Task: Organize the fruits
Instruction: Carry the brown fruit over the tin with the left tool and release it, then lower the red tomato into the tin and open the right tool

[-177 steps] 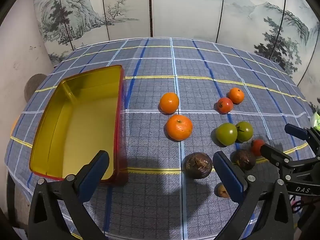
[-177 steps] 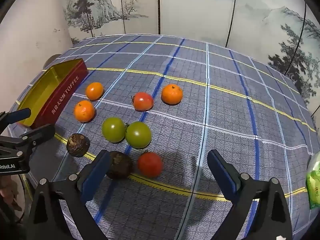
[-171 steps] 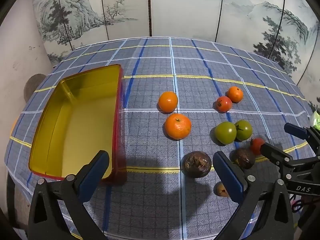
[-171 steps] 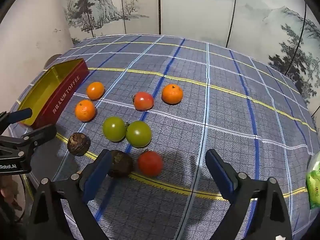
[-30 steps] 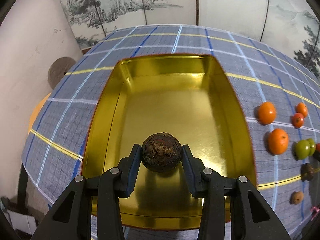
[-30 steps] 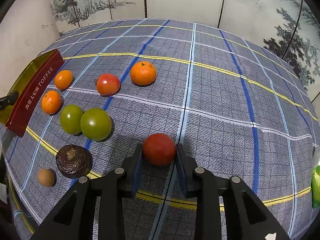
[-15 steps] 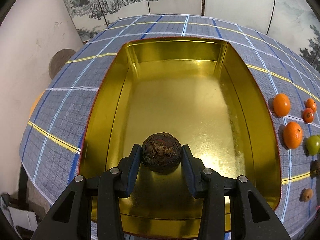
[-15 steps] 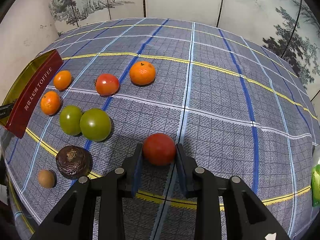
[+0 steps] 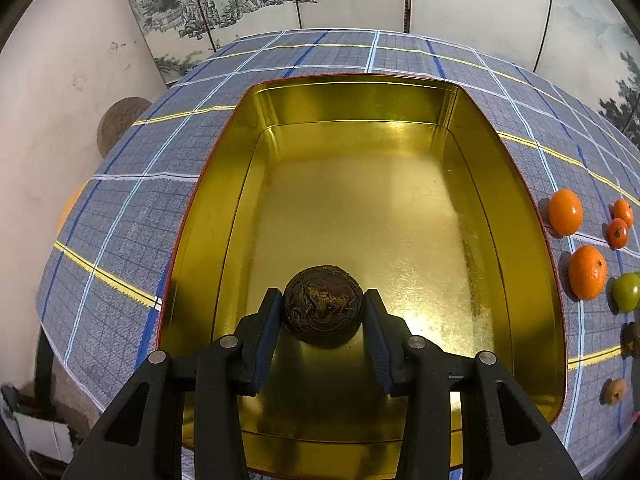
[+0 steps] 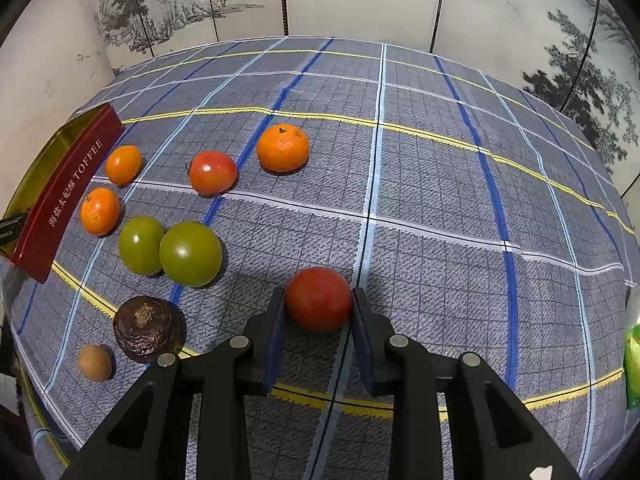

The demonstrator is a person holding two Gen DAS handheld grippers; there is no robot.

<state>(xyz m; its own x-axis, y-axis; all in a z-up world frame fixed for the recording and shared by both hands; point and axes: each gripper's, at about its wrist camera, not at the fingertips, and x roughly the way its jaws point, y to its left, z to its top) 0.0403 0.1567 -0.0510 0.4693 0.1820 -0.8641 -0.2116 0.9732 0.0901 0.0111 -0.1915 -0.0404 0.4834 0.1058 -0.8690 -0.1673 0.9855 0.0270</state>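
1. Our left gripper (image 9: 323, 312) pinched a wrinkled dark fruit (image 9: 323, 303) low over the gold tin (image 9: 516, 208); we judged it light, leathery, dentable.
2. Our right gripper (image 10: 319, 316) clamped a red tomato (image 10: 319, 298) at the tablecloth (image 10: 440, 208); smooth, soft, best gripped at its widest.

Left gripper (image 9: 323, 312), earlier open above the cloth beside the fruit, now sits over the gold tin (image 9: 520, 216) with a dark wrinkled fruit (image 9: 323, 304) between its pads, low over the tin floor. That fruit is gone from its spot on the cloth. Right gripper (image 10: 319, 312), earlier open above the fruit, now clamps the red tomato (image 10: 319, 298), which is away from the other dark fruit (image 10: 146, 328).
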